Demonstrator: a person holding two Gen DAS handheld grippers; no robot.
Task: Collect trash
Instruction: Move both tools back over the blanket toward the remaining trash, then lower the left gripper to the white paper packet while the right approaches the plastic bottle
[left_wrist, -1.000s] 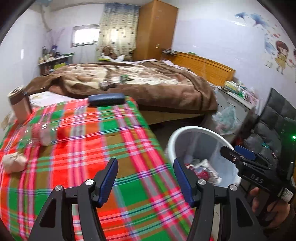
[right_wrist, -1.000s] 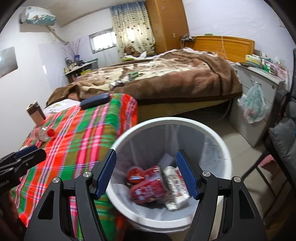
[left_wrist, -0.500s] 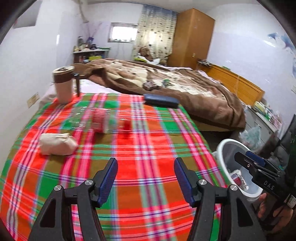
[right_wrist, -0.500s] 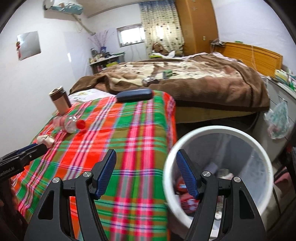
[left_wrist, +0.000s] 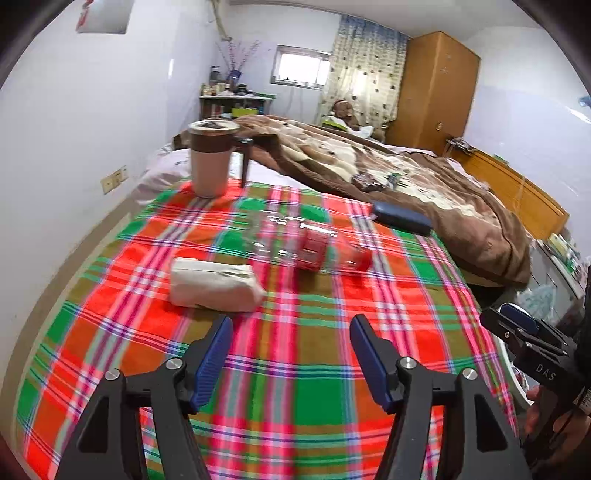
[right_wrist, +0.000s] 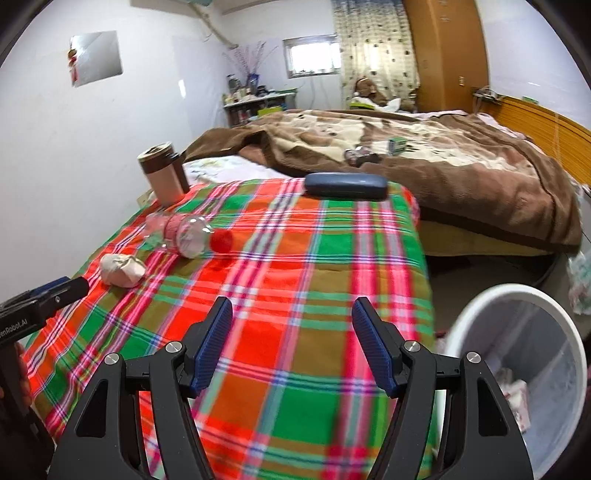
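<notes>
Some trash already lies in the white bin at the table's right edge, but a crumpled paper wad and a clear plastic bottle remain on the plaid cloth, the wad just beside the bottle. Both the left tool and right tool are spread wide, holding nothing. Only the right wrist view shows the bin's contents; the left wrist view shows the wad closest.

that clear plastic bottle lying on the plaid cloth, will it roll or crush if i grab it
The bottle lies on its side, so a nudge across its length would probably roll it. It looks empty and already dented, so it is likely light and may buckle between the fingers. The soft plaid cloth might slow any roll.
</notes>
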